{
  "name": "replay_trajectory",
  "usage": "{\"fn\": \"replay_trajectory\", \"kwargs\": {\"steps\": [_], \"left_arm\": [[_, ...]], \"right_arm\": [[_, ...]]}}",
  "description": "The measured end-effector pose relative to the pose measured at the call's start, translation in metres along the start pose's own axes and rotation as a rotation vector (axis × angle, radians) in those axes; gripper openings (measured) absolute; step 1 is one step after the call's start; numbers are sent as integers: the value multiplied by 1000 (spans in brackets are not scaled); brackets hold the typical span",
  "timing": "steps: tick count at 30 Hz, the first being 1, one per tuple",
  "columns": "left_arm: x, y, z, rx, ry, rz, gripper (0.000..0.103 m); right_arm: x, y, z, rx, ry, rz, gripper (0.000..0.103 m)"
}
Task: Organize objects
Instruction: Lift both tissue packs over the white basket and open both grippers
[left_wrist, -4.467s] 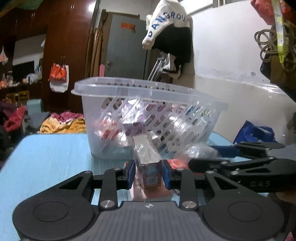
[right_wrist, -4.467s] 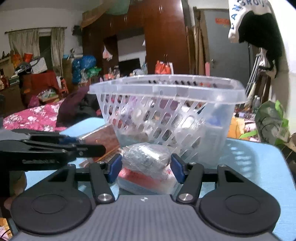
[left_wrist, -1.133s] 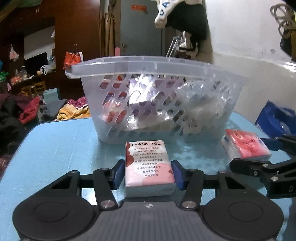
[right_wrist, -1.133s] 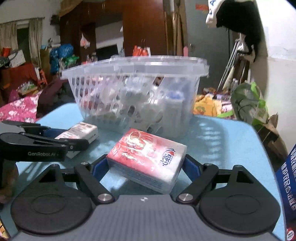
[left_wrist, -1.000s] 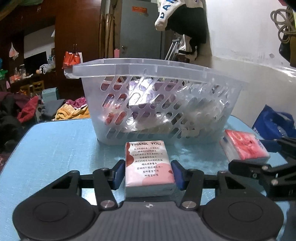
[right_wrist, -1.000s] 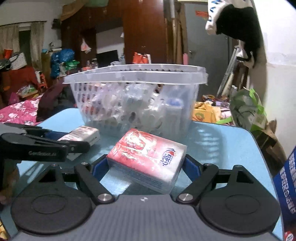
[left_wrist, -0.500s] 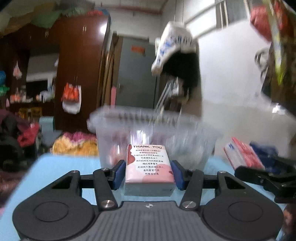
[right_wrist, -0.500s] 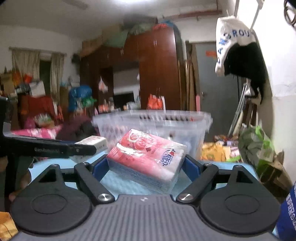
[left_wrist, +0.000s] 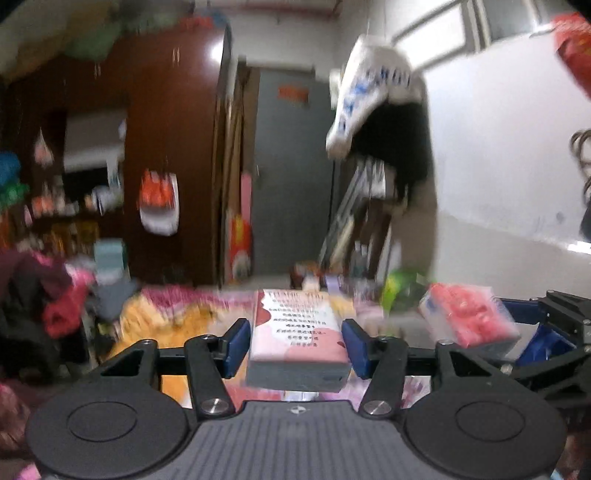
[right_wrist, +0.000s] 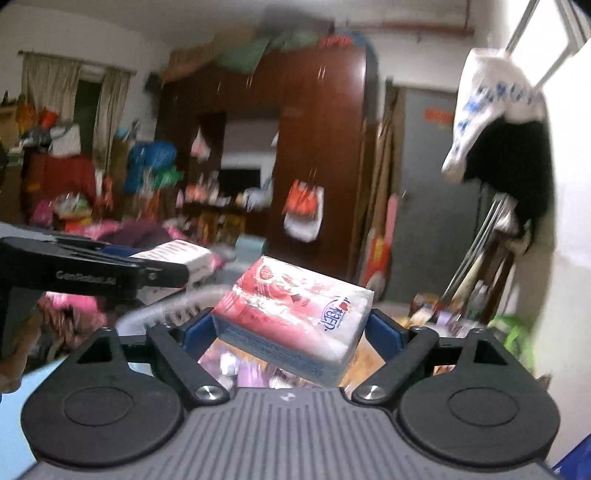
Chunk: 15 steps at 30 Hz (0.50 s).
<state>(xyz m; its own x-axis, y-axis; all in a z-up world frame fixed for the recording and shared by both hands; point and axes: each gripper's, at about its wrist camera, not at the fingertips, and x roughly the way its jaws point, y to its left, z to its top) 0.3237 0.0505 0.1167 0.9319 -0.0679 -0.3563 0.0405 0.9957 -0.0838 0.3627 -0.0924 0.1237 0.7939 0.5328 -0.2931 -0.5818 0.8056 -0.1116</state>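
Observation:
My left gripper (left_wrist: 295, 345) has a white-and-pink tissue pack (left_wrist: 299, 332) printed "THANK YOU" between its blue pads. The jaws are opening, but the pads still touch the pack's sides. My right gripper (right_wrist: 291, 332) carries a tilted red tissue pack (right_wrist: 295, 317). Its jaws are also opening, with the pack still wedged between the pads. Both grippers are raised and side by side. A strip of the clear plastic basket's rim (right_wrist: 166, 306) shows just below them in the right wrist view. The left wrist view is blurred and shows the red tissue pack (left_wrist: 469, 317) at the right.
A corner of the blue table (right_wrist: 22, 424) shows at lower left. A person's hand (right_wrist: 14, 354) holds the left gripper's handle. Behind are a dark wardrobe (right_wrist: 325, 147), a grey door (left_wrist: 291, 177) and a white-and-black garment (left_wrist: 380, 110) hanging on the wall.
Both grippers have risen with their tissue packs still in them. The basket has dropped from straight ahead to the bottom edge of the views. The pictures are now motion-blurred.

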Motion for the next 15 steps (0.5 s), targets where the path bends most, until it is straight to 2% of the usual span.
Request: {"fn": "replay_trajectory", "kwargs": {"steps": [1, 2, 4, 6, 11, 15], "left_arm": [[9, 5, -5, -21, 30, -9, 77], [15, 11, -9, -39, 44, -12, 83], [9, 13, -18, -21, 28, -11, 85], [0, 10, -20, 22, 1, -5, 92], [-23, -1, -24, 118, -33, 19, 97], [-38, -10, -35, 146, -50, 69, 98]], "right_arm": [[13, 0, -6, -7, 37, -3, 97], [21, 1, -11, -17, 60, -19, 97], [28, 3, -18, -33, 85, -40, 100], [21, 3, -21, -29, 61, -37, 103], [-13, -9, -23, 85, 10, 2, 103], [-34, -6, -31, 103, 36, -46, 103]]}}
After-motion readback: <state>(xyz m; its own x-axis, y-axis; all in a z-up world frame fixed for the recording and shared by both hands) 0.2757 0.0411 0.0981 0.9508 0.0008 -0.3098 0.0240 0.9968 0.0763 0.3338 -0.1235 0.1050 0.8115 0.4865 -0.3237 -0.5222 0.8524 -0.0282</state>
